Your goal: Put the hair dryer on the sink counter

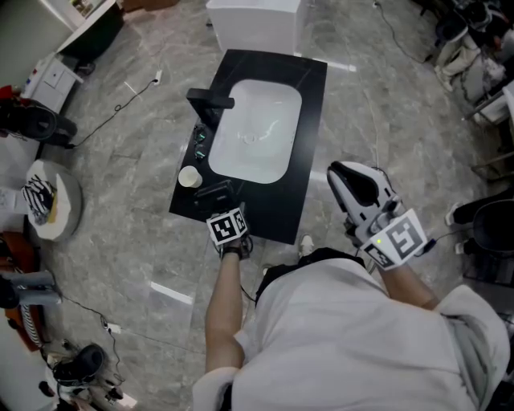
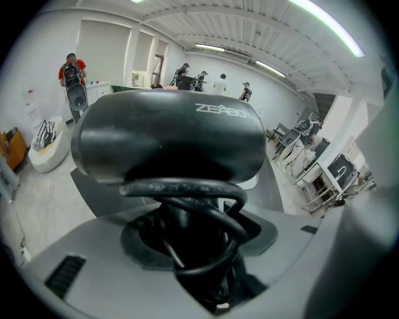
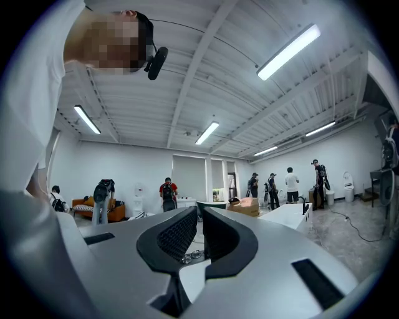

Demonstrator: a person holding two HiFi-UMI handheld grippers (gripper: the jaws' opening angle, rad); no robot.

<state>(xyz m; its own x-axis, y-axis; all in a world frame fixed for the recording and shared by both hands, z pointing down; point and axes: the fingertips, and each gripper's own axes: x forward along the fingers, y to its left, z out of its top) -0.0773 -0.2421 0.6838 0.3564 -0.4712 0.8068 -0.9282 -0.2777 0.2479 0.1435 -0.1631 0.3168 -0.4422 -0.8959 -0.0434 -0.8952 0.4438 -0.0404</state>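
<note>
A black hair dryer (image 1: 207, 193) rests at the near left corner of the black sink counter (image 1: 277, 210), beside the white basin (image 1: 255, 132). My left gripper (image 1: 217, 202) is shut on it. In the left gripper view the dryer's body (image 2: 168, 140) fills the middle, and its black cord (image 2: 187, 205) is wound round the handle between my jaws (image 2: 187, 252). My right gripper (image 1: 347, 181) hangs in the air to the right of the counter, off its edge, shut with nothing in it. In its own view the right gripper (image 3: 198, 235) points out into the room.
A black faucet (image 1: 210, 103) and a small pale cup (image 1: 190, 177) stand on the counter's left side. Behind the sink is a white cabinet (image 1: 253, 24). A round white seat (image 1: 55, 201) and cables lie on the floor at left. Chairs crowd the right edge.
</note>
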